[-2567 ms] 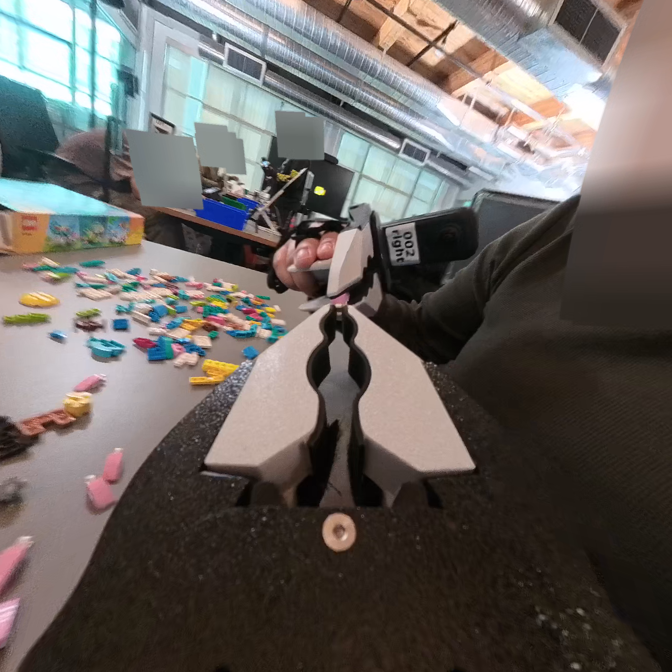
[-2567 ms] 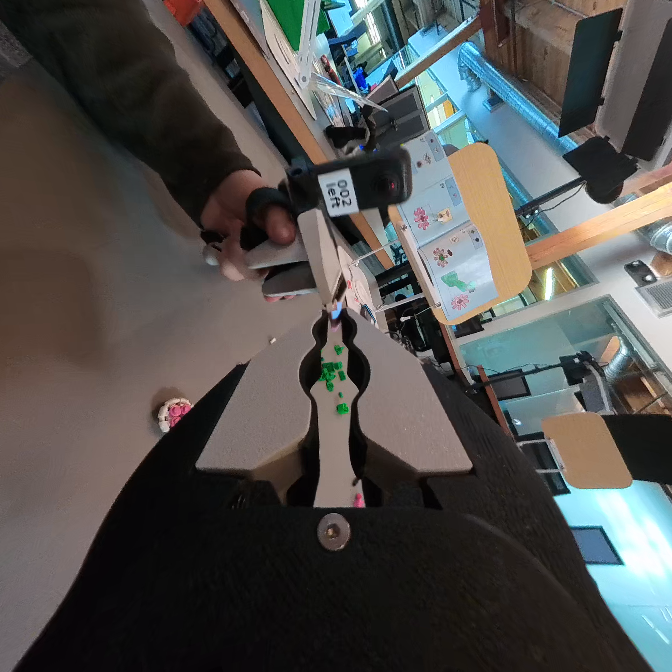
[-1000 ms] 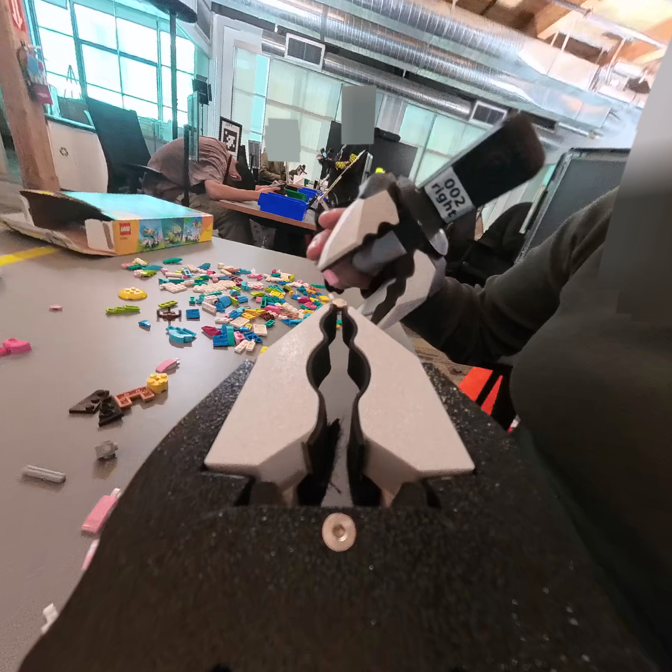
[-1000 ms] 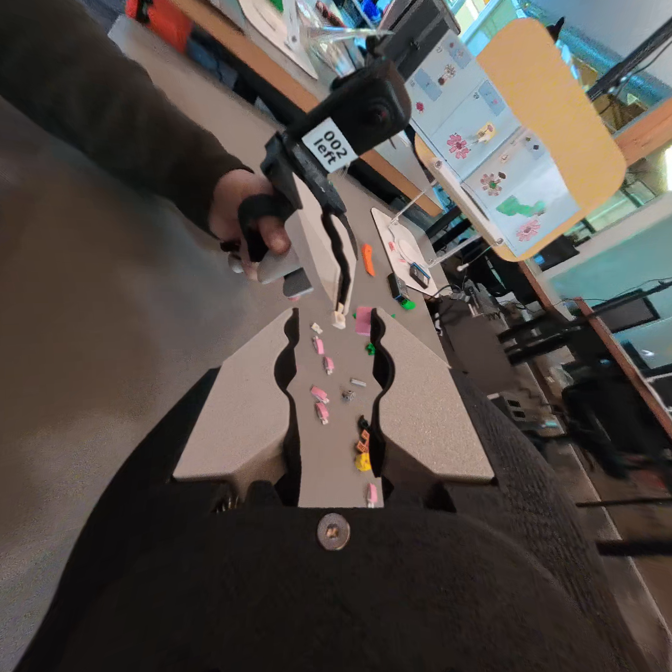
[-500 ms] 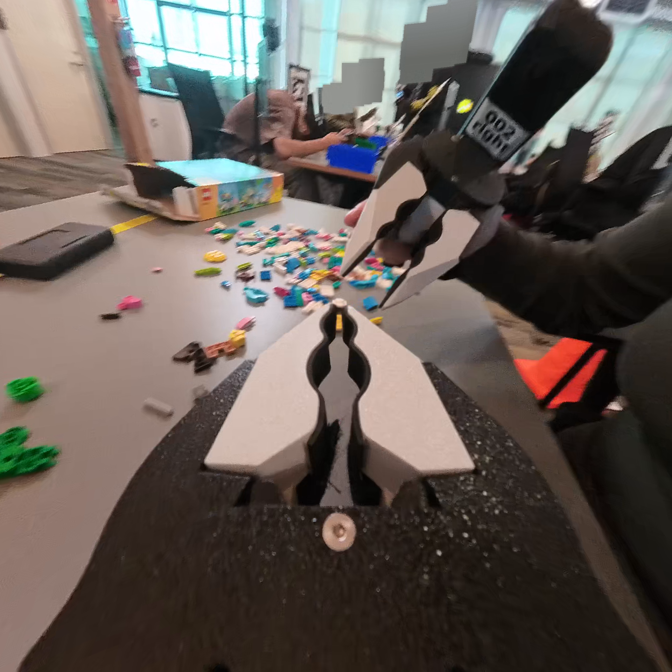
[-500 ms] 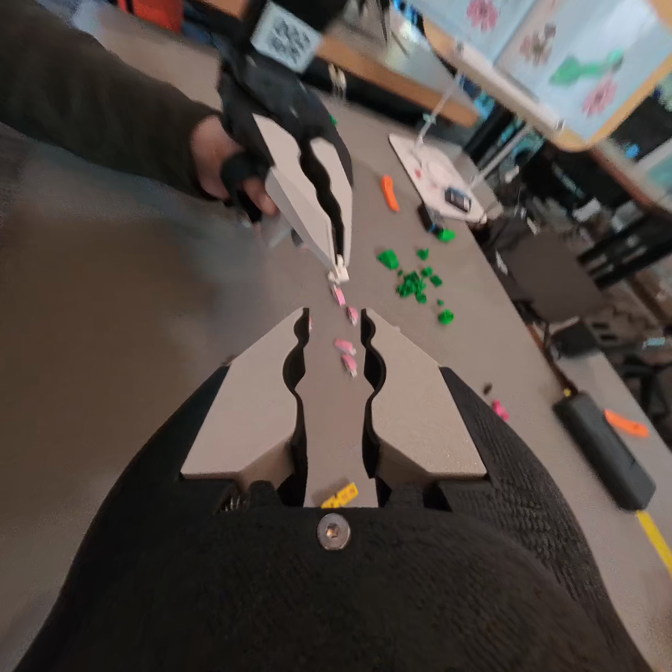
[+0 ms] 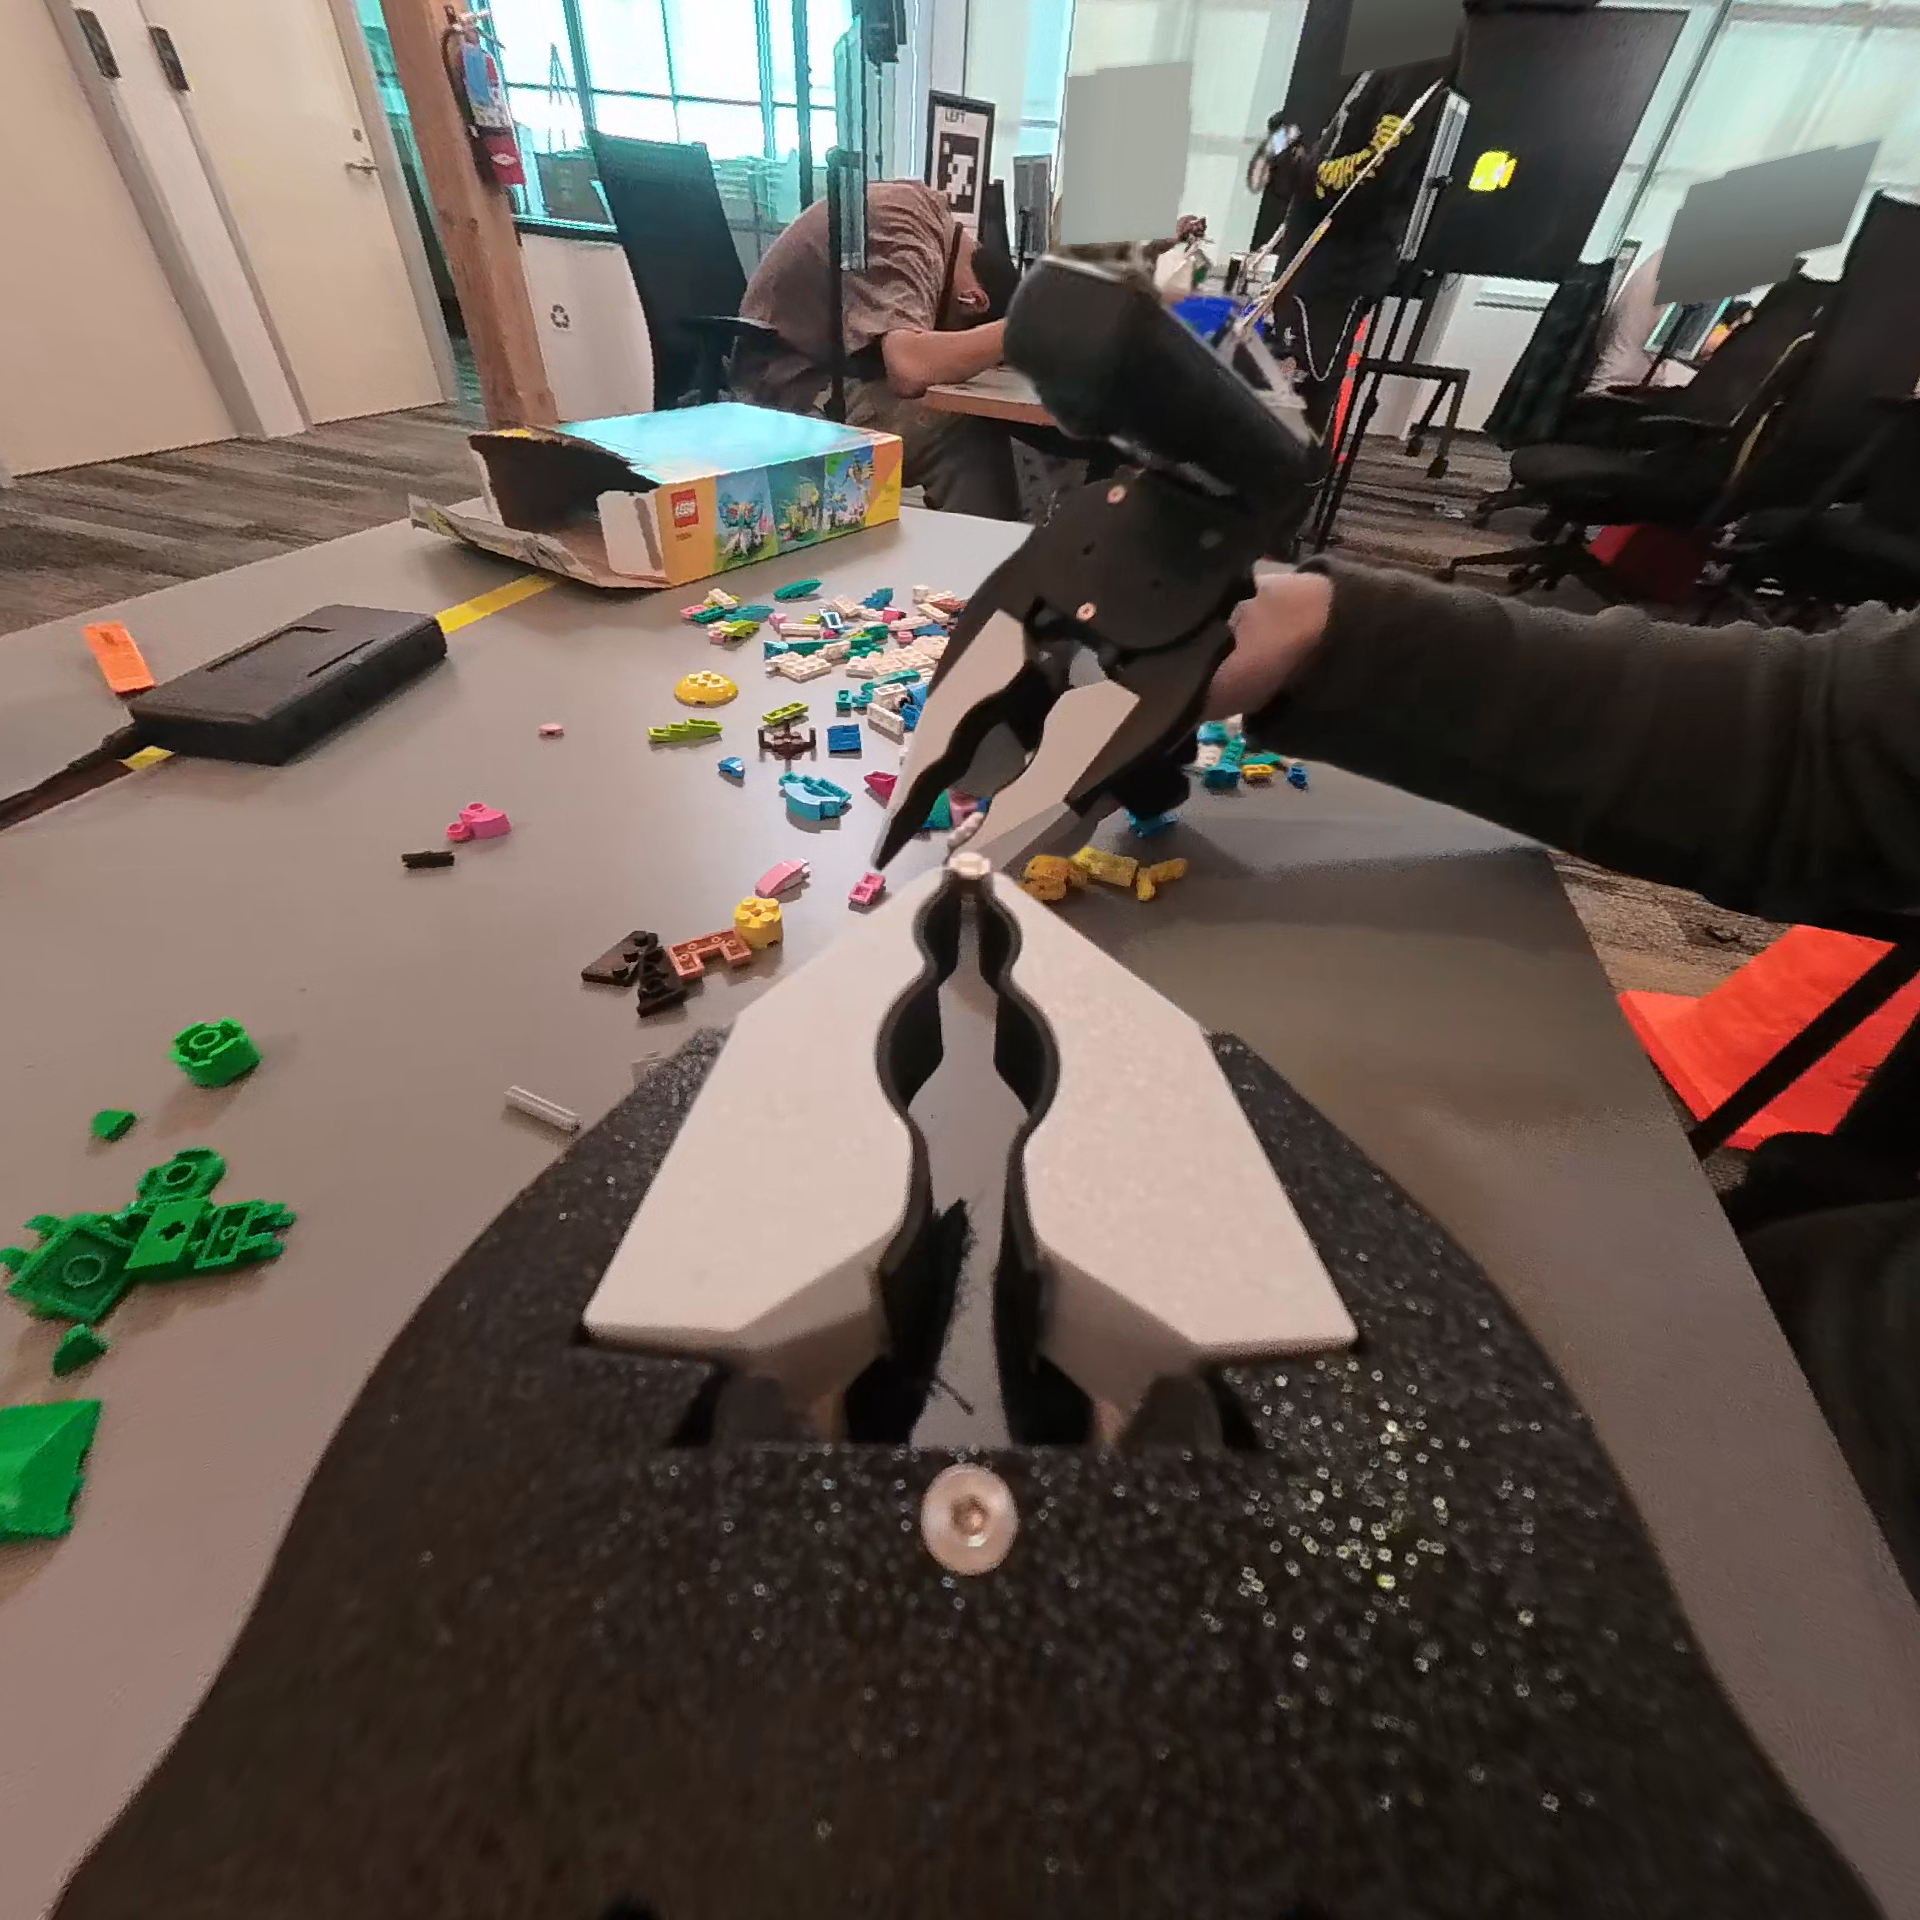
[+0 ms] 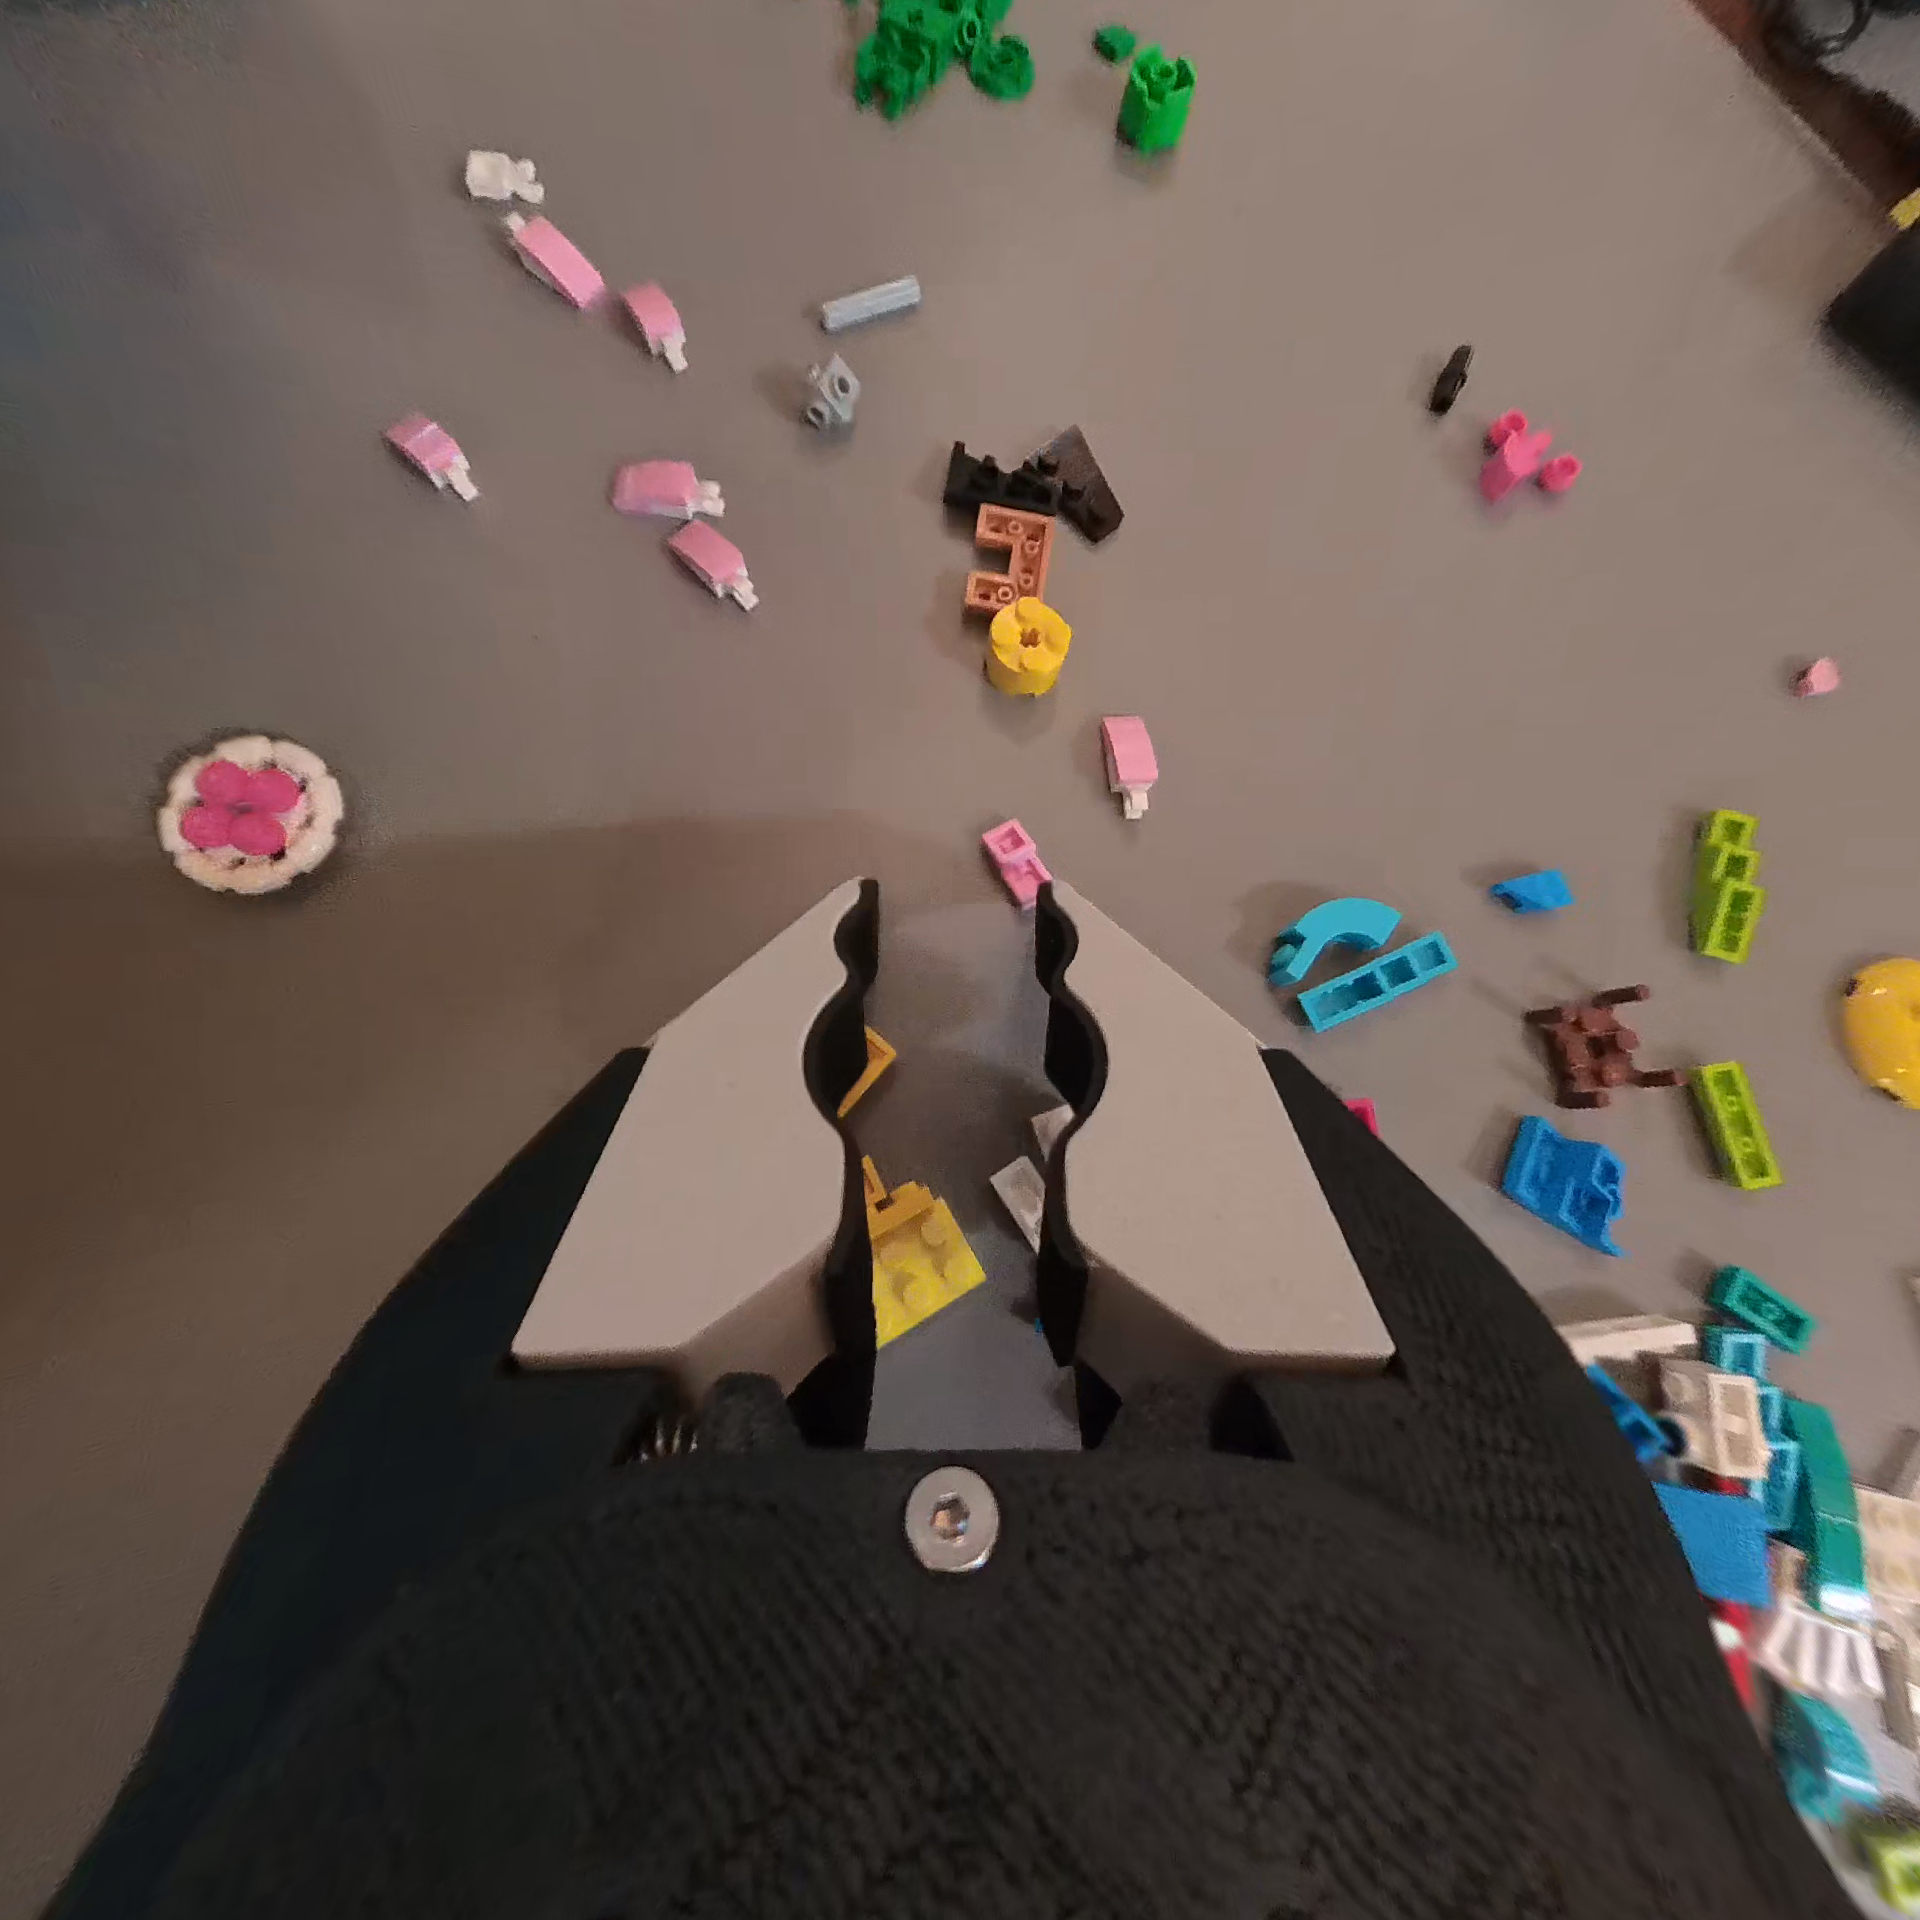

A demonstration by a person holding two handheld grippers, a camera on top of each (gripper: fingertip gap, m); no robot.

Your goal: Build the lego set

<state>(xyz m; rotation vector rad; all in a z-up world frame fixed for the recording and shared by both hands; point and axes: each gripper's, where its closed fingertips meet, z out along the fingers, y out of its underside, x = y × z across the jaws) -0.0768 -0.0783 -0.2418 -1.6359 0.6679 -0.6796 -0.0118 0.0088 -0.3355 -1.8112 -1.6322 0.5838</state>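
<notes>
Left tongs clenched on a small round white stud piece, pinched right at the tips. Right tongs released, empty, hovering tip-down over the grey surface.

Landmark: the yellow round lego brick. Just nearer me than it, a small pink hollow square piece lies by my right fingertip; a pink slope with white clip sits between the two. Touching the yellow brick on its far side, a tan angled plate, then black wedge plates. Far beyond, green pieces. Off to its left, a white-rimmed pink flower disc.

Risk, as I judge it: the stud is held by a sliver, so any twist could flick it away. Closing the right tongs skewed could skid the pink square sideways.

Versus half a second ago: right tongs have swung from facing the left tongs to pointing down at the loose pieces; left grip unchanged.
</notes>
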